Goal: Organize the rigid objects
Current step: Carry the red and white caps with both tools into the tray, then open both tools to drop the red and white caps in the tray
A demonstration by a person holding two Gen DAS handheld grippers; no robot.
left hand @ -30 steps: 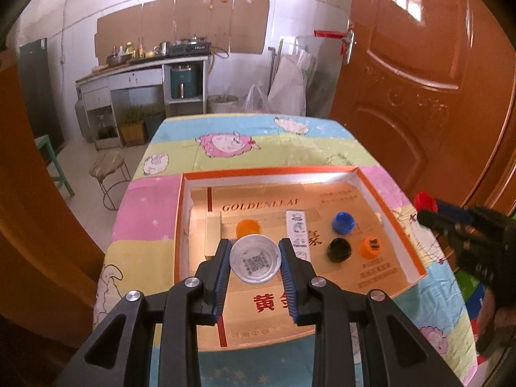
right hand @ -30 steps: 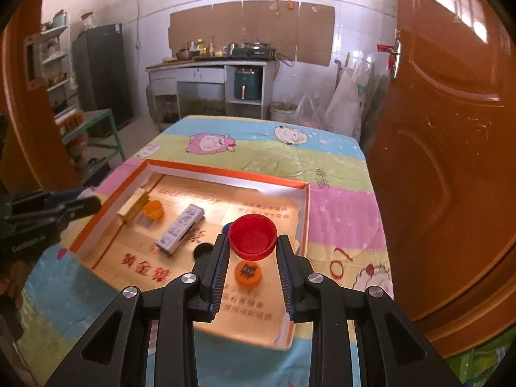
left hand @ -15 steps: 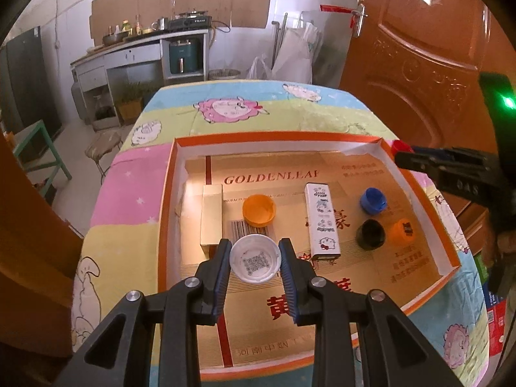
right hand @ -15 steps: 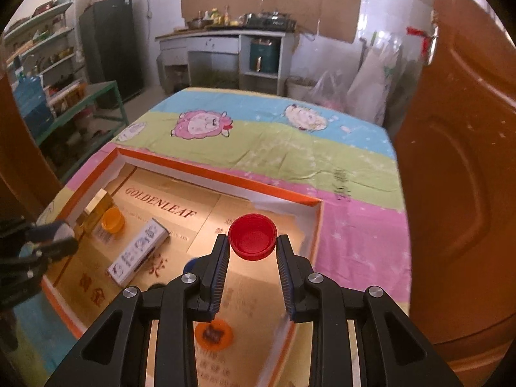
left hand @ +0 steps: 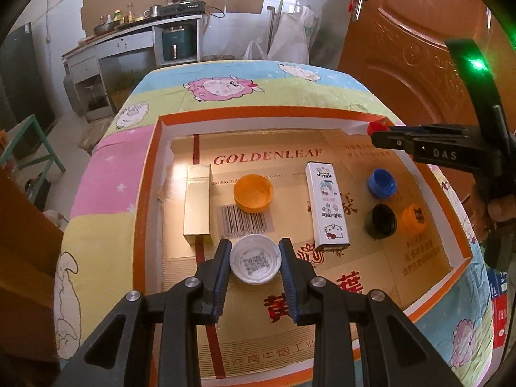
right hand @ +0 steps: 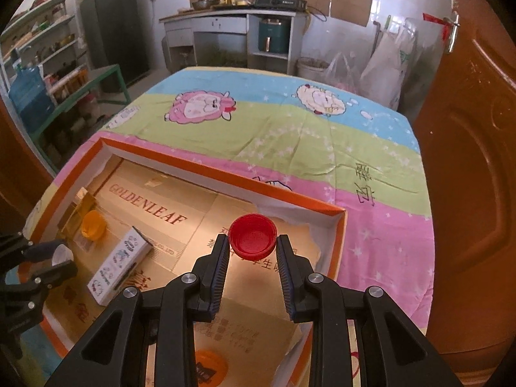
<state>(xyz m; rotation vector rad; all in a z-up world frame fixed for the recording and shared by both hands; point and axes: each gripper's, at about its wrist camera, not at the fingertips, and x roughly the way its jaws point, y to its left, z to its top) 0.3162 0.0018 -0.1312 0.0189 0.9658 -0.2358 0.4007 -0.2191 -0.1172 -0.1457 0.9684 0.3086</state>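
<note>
A table draped in a striped cartoon-sheep cloth (right hand: 290, 135) in blue, green, pink and yellow carries a shallow orange-rimmed box lid (left hand: 151, 174), lined with tan cardboard printed GOLDENLEAF. The left claw (left hand: 254, 261) grips a white bottle cap (left hand: 254, 263), open side up, over the near middle of the lid. The right claw (right hand: 253, 246) grips a red bottle cap (right hand: 252, 234), also open side up, near the lid's far right corner.

Inside the lid, from left to right in the left wrist view, lie a gold carton (left hand: 197, 204), an orange cap (left hand: 253, 192) beside a barcode, a white cartoon-printed carton (left hand: 327, 203), then a blue cap (left hand: 382, 183), a black cap (left hand: 380, 221) and a smaller orange cap (left hand: 413, 216) clustered near the right wall.

Beyond the table's far end stands a grey kitchen counter (right hand: 225, 29) with a stove and bottles on top and a teal appliance (right hand: 273, 34) in its shelf. A dark refrigerator (right hand: 113, 32) and stocked shelves stand at the left, white plastic bags against the tiled wall, and a brown wooden door (left hand: 419, 58) at the right.
</note>
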